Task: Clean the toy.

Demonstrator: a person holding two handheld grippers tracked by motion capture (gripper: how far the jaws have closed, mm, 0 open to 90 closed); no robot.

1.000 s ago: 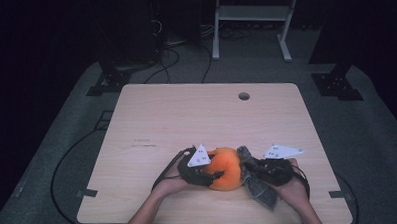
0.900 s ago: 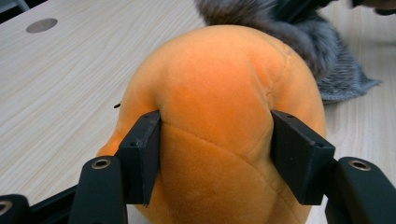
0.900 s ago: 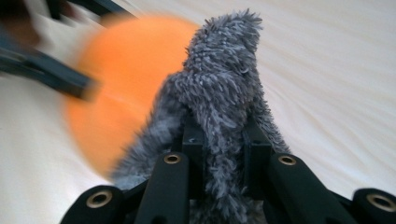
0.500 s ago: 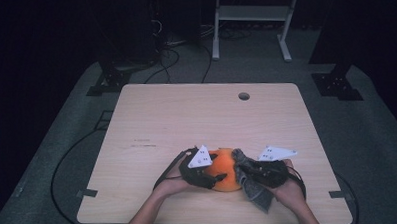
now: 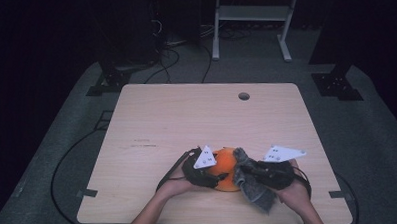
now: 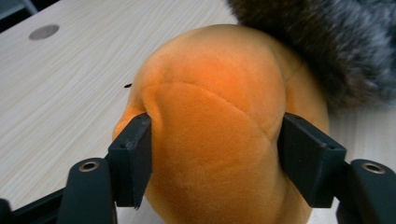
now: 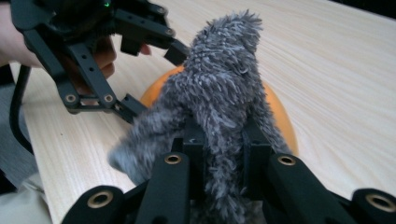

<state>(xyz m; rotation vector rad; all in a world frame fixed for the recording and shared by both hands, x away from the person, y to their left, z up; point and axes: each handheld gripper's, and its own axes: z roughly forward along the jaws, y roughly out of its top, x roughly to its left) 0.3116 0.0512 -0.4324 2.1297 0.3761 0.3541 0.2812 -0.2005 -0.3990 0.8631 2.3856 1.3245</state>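
Note:
An orange plush ball (image 5: 224, 165) rests on the wooden table (image 5: 186, 116) near its front edge. My left gripper (image 5: 217, 178) holds it from the left. In the left gripper view the jaws have just been closing on the ball (image 6: 215, 116), and both pads of the left gripper (image 6: 217, 158) dent its sides. My right gripper (image 5: 249, 170) is shut on a grey fluffy cloth (image 5: 257, 193), which lies against the ball's right side. In the right gripper view the cloth (image 7: 219, 93) rises between the right gripper's (image 7: 222, 149) jaws and covers part of the ball (image 7: 278, 114), with the left gripper (image 7: 156, 79) behind.
The tabletop has a round cable hole (image 5: 243, 96) near its far edge. A white metal stand (image 5: 252, 14) and dark equipment with cables (image 5: 158, 50) sit on the floor beyond the table. Both forearms enter over the front edge.
The right gripper with the grey cloth has shifted slightly and lifted a little against the ball. The ball and the left hand stay in place.

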